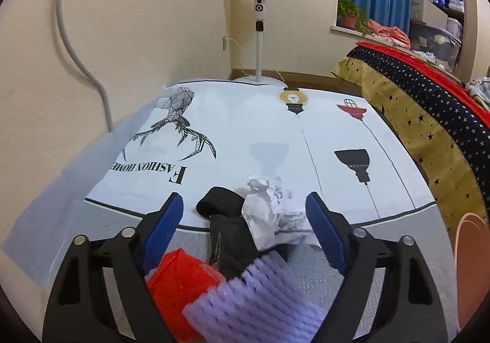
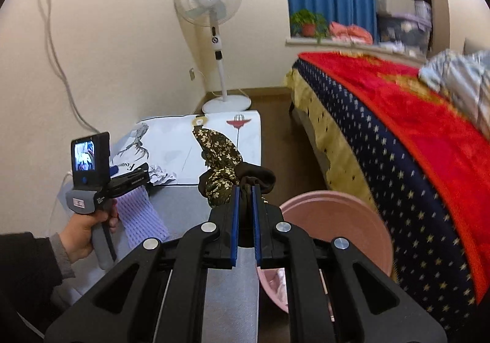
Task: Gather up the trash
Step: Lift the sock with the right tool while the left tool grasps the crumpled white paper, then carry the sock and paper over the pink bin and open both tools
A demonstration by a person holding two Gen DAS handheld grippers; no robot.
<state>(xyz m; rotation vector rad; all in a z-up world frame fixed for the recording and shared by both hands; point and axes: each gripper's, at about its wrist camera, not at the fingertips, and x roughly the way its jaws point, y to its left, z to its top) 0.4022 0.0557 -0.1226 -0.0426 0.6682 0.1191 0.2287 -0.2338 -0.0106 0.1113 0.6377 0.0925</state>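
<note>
My left gripper (image 1: 245, 214) is open above a pile of trash on the table: crumpled white paper (image 1: 272, 214), a black plastic piece (image 1: 226, 226), a red wrapper (image 1: 180, 281) and purple foam netting (image 1: 254, 303). None of it is gripped. My right gripper (image 2: 245, 199) is shut on a floral and brown cloth (image 2: 220, 159), held in the air left of a pink basin (image 2: 337, 229). In the right wrist view the left gripper (image 2: 122, 183) hovers over the foam netting (image 2: 141, 217) and paper (image 2: 160, 176).
The printed white table cover (image 1: 245, 128) spans the table, with a grey mat (image 2: 183, 205) nearer. A bed with a red and starred blanket (image 2: 398, 143) stands on the right. A standing fan (image 1: 260, 5) is beyond the table by the wall.
</note>
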